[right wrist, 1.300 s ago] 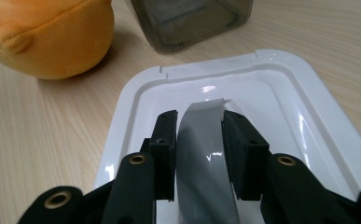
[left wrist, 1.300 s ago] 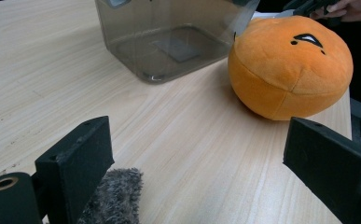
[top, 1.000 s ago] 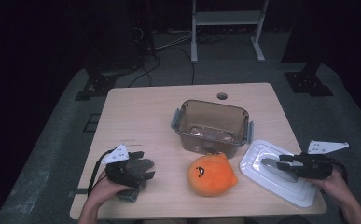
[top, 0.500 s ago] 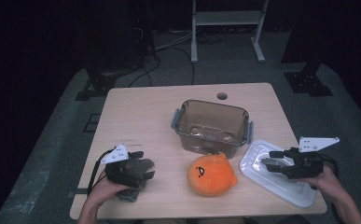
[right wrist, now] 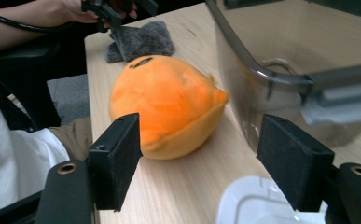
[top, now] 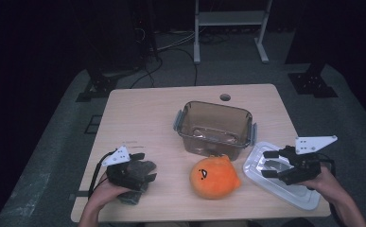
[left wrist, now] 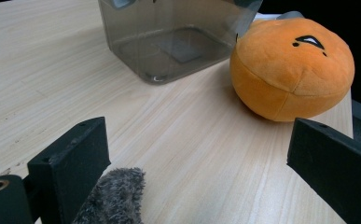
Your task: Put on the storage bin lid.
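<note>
High view: right gripper over the clear lid, jaws just been opening, wide, nothing between them. Lid off, tub empty; orange plush on the table in front of it, not yet packed.

Left gripper view: left gripper wide, empty, grey plush by one jaw.

Right gripper view: orange plush's pointed end toward the tub, long axis roughly level.

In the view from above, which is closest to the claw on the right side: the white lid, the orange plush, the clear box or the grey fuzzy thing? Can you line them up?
From the right claw, nearest first:
1. White lid, directly under it at the table's right edge.
2. Orange plush, just to its left.
3. Clear box, behind the plush, mid-table.
4. Grey fuzzy thing, far left, by the left claw.
</note>
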A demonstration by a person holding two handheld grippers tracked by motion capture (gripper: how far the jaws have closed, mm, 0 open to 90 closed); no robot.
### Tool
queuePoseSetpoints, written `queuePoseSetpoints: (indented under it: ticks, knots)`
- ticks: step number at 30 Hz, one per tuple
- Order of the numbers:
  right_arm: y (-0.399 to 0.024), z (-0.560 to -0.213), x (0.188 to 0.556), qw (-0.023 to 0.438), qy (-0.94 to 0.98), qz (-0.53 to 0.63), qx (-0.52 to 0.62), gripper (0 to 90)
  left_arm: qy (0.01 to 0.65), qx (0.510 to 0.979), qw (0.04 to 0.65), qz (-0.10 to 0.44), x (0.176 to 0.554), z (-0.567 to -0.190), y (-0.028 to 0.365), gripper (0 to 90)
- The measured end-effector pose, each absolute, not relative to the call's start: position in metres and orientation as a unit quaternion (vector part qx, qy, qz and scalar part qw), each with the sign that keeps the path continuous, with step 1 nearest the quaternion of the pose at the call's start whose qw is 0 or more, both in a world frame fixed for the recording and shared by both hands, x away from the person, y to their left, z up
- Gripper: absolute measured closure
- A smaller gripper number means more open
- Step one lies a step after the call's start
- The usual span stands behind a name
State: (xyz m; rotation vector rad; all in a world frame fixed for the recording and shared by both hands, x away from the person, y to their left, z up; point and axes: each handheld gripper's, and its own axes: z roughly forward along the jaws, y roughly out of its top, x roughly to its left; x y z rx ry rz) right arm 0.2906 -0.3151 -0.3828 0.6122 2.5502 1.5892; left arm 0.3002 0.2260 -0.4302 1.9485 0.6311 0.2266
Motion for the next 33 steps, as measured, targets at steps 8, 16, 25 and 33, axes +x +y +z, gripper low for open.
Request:
queuePoseSetpoints:
  ticks: [8,16,25,33]
  knots:
    - [-0.296,-0.377,0.290,0.022,0.836,0.519,0.174,27.7,0.264,0.810,0.515,0.095,0.300,-0.430,0.225,3.0]
    - [-0.273,-0.369,0.290,0.008,0.839,0.525,0.143,25.6,0.264,0.810,0.514,0.096,0.300,-0.430,0.226,2.6]
    - [-0.250,-0.366,0.295,-0.003,0.846,0.519,0.119,25.4,0.263,0.810,0.515,0.096,0.300,-0.429,0.226,2.6]
    - [-0.226,-0.367,0.302,-0.019,0.857,0.505,0.099,24.5,0.263,0.811,0.513,0.096,0.300,-0.429,0.227,2.6]
